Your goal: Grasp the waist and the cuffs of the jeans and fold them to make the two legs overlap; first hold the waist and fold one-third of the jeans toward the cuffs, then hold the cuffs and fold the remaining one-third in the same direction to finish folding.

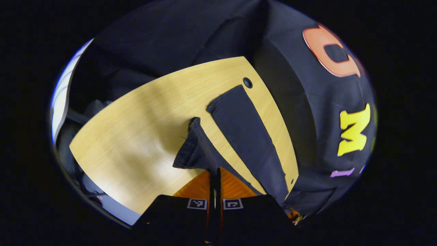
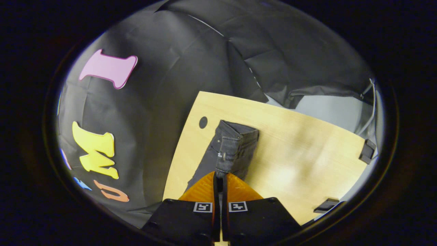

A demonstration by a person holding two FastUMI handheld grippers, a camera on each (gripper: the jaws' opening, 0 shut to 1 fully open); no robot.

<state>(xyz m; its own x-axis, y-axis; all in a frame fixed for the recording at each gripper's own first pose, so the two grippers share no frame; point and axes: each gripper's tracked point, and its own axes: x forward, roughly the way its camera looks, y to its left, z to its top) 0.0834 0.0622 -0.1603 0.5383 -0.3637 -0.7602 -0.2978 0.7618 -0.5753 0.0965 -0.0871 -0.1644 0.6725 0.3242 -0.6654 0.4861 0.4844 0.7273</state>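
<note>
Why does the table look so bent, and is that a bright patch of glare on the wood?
In the left gripper view the fisheye lens bows the table edges, and a pale sheen sits on the wood left of the jeans. In the right gripper view the table curves too, with a soft glare patch right of the jeans; the denim is sharp, the picture darker toward the rim.

Left gripper view: bare table [image 1: 136,136] lies open to the left of the fingers; jeans [image 1: 249,136] cover the strip ahead and right. Right gripper view: open table surface extends right of the fingers; two dark brackets [image 2: 367,151] occupy its far edge.
</note>
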